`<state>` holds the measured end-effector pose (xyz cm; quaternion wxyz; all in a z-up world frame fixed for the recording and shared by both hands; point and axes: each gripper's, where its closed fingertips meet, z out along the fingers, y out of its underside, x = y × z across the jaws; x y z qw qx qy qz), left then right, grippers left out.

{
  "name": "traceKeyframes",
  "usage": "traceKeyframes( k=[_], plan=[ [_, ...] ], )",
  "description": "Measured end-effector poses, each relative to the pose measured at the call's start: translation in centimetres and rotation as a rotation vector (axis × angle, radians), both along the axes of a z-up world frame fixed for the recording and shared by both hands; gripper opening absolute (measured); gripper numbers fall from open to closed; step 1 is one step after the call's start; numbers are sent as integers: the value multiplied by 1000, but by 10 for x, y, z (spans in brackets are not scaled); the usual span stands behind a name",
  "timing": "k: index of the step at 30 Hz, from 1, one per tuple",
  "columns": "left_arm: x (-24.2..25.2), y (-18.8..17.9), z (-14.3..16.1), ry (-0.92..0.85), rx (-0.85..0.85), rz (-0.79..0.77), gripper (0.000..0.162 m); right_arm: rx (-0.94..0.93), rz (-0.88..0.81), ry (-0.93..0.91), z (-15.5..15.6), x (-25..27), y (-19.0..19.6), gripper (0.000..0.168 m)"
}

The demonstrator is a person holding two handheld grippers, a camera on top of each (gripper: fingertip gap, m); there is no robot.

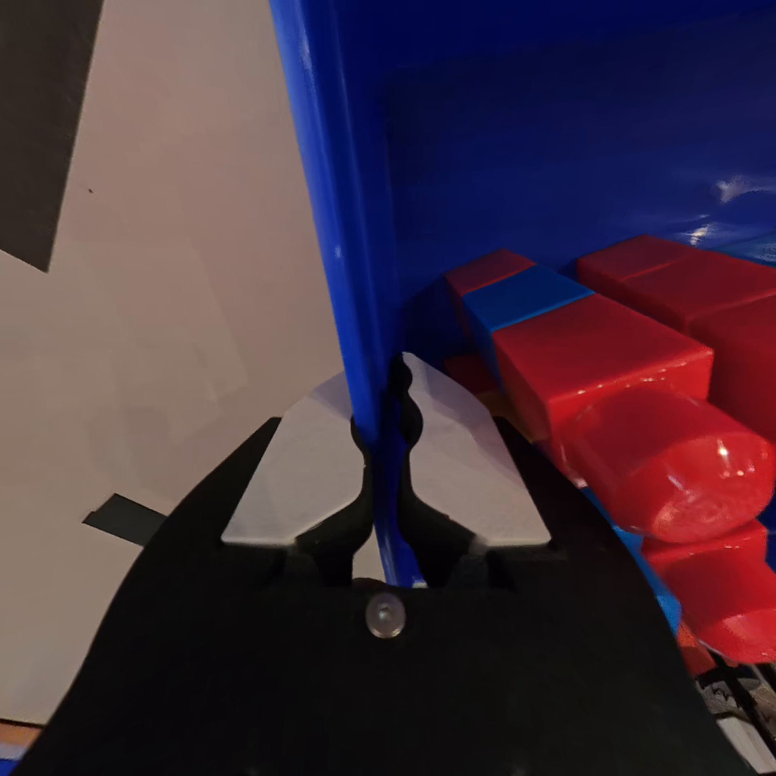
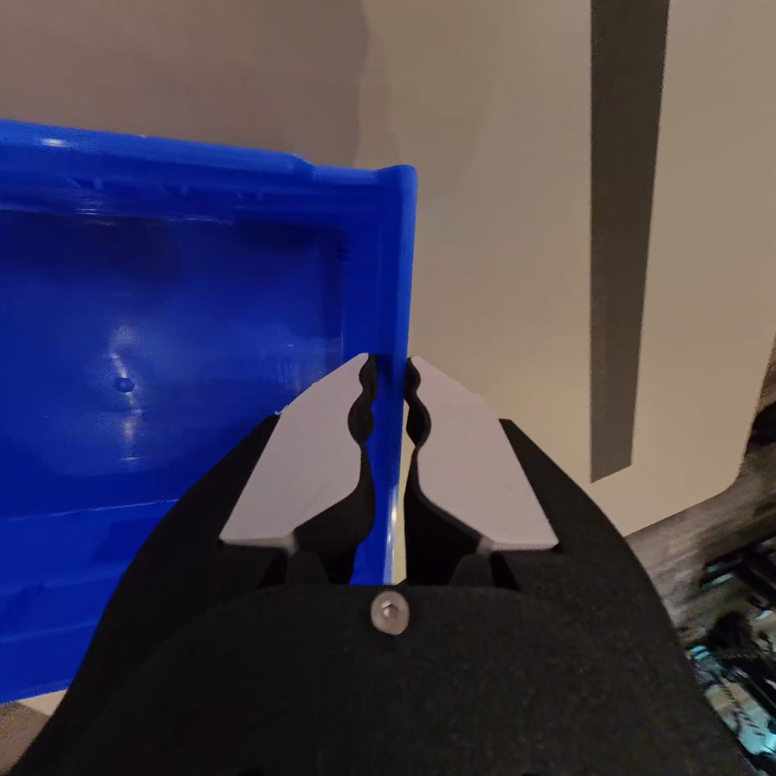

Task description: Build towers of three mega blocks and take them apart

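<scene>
My left gripper point(image 1: 380, 403) is shut on the left wall of a blue plastic bin point(image 1: 331, 210). Inside the bin lies a tower of red, blue and red blocks point(image 1: 588, 361) on its side, its round stud toward the camera. More red blocks point(image 1: 688, 285) lie behind it and below it. My right gripper point(image 2: 388, 378) is shut on the right wall of the same blue bin point(image 2: 168, 336). In the right wrist view the bin's inside shows bare blue plastic and no blocks are seen.
The bin rests over a pale tabletop point(image 1: 168, 294) marked with dark tape strips point(image 2: 621, 252). A dark patterned floor or mat point(image 2: 735, 609) shows past the table edge at the lower right of the right wrist view. Some 60 cm of space lies between my two pairs of fingers.
</scene>
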<state>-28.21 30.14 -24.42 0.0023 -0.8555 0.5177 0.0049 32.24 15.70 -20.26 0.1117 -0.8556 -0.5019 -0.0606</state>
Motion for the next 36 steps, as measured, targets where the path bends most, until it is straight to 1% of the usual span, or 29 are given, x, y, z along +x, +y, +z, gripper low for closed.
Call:
traceKeyframes(
  k=[7,10,14,18,28,36],
  plan=[
    [-8,39,0,74,18,-113,10,48,97,-74,0,12,50,13],
    [-6,56,0,77,21,-181,10,77,137,-100,0,16,70,14],
    [-1,80,0,106,45,-236,12,109,184,-147,-1,22,93,17],
    [5,101,0,120,48,-280,12,122,210,-156,-1,25,113,17],
    [24,147,0,167,82,-368,15,178,261,-170,-2,37,157,19],
    [34,167,0,213,72,-409,15,222,309,-180,-2,39,184,20]
  ],
)
